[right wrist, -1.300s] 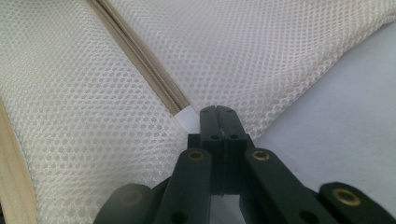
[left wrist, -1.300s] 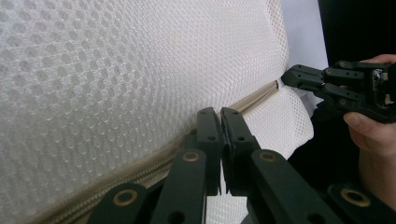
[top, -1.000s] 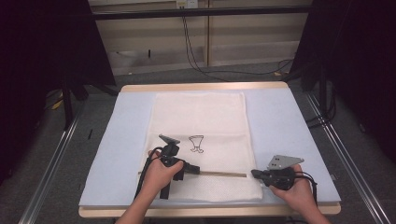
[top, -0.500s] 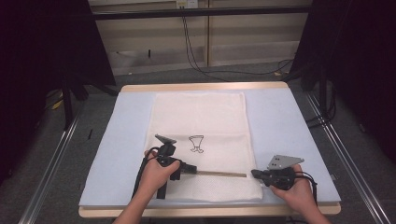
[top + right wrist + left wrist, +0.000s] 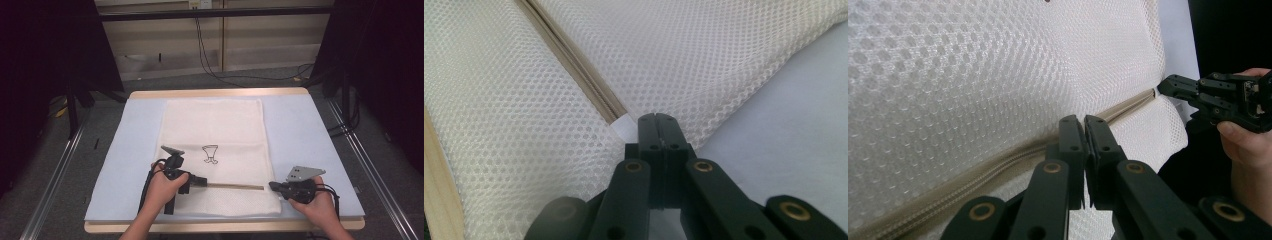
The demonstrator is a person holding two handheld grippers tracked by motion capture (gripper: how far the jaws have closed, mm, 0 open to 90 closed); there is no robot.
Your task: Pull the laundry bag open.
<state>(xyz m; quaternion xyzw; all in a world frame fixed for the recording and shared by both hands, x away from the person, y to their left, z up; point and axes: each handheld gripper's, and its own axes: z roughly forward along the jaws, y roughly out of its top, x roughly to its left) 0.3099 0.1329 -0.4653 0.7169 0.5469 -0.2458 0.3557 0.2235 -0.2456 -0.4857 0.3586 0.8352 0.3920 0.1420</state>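
A white mesh bag [image 5: 215, 125] with a small black drawing [image 5: 210, 153] lies flat on the pale blue mat [image 5: 300, 130]. Its beige zipper [image 5: 235, 186] runs across near the front edge. My left gripper [image 5: 202, 182] is shut at the zipper's left part. In the left gripper view its jaws [image 5: 1084, 125] meet right on the zipper [image 5: 1128, 102], and they hide whatever they pinch. My right gripper [image 5: 272, 186] is shut on the bag at the zipper's right end. In the right gripper view it [image 5: 656, 120] sits beside a white end tab [image 5: 623, 125].
The mat covers a wooden table whose front edge [image 5: 225, 226] is just below both hands. Metal rails [image 5: 55, 175] run along both sides of the table, and cables [image 5: 210, 55] lie on the floor beyond it. Bare mat [image 5: 784, 125] lies right of the bag.
My left gripper has slid a little to the left along the zipper. The right gripper has stayed where it was.
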